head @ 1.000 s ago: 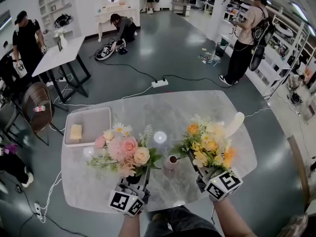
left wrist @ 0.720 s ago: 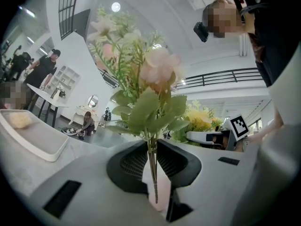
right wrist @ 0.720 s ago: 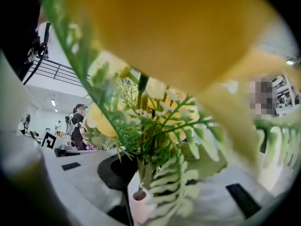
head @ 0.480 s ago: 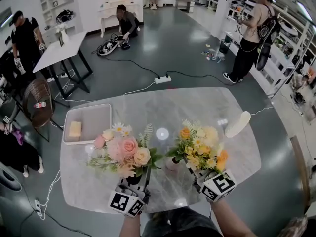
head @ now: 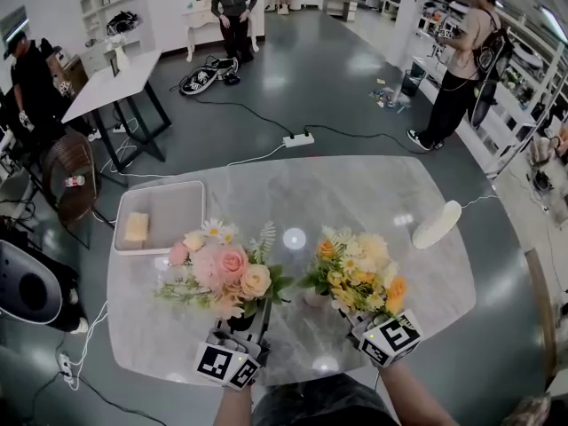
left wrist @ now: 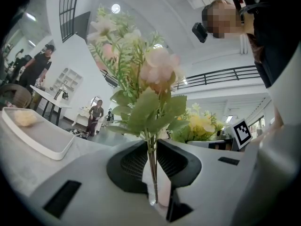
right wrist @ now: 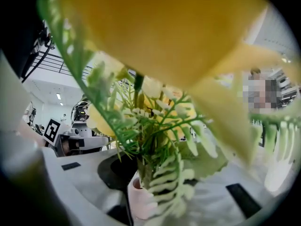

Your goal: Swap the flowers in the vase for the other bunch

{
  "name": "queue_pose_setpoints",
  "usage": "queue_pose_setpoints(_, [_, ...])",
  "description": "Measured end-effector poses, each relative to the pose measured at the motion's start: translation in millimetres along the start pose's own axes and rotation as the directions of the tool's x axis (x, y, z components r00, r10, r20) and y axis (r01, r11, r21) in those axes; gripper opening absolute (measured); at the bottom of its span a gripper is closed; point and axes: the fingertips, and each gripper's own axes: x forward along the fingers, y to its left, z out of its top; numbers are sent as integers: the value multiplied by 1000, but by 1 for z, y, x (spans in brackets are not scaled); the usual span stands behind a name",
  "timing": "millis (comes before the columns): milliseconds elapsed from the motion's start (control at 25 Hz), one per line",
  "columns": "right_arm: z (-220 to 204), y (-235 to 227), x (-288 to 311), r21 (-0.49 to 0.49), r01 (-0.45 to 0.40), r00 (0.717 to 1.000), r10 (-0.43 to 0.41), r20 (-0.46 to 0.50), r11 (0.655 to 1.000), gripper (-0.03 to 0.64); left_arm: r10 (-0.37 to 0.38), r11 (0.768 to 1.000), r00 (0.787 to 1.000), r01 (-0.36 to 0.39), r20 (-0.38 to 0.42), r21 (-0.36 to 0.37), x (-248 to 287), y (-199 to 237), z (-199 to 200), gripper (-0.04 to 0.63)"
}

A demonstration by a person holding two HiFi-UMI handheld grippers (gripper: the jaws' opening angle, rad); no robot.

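**Snapshot: containers, grips, clutter**

Pink vase [right wrist: 140, 202] stands on the marble desk [head: 417, 282] near its front edge, between the two grippers. Yellow bunch [head: 357, 269] is right over it, stems running down to its mouth; fern leaves hide whether they sit inside. Right gripper [head: 359, 313] has its jaws clenched low on that bunch's stems, though foliage covers most of the pads in the right gripper view. Left gripper [left wrist: 151, 160] jaws are clenched on the thin green stems of the pink bunch [head: 222, 269]; it is held upright just left of the vase, not in it. White tray [head: 173, 211] at the desk's far-left corner holds one pale yellow block [head: 135, 229].

Around: white oval thing [head: 437, 224] at the desk's right edge, well apart from the vase; yellow blooms block most of the head view of the vase. On the floor beyond: power strip [head: 299, 138] with cables; white table [head: 111, 91] at left; one person [head: 457, 69] by the right-hand shelves, another [head: 232, 7] at the back.
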Motion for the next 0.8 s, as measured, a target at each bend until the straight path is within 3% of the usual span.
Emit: queue_pose_setpoints(800, [-14,9,5,9,-51,999,51,19,999,140,3,1000,1000,-3,15,6,0,10,-5,67])
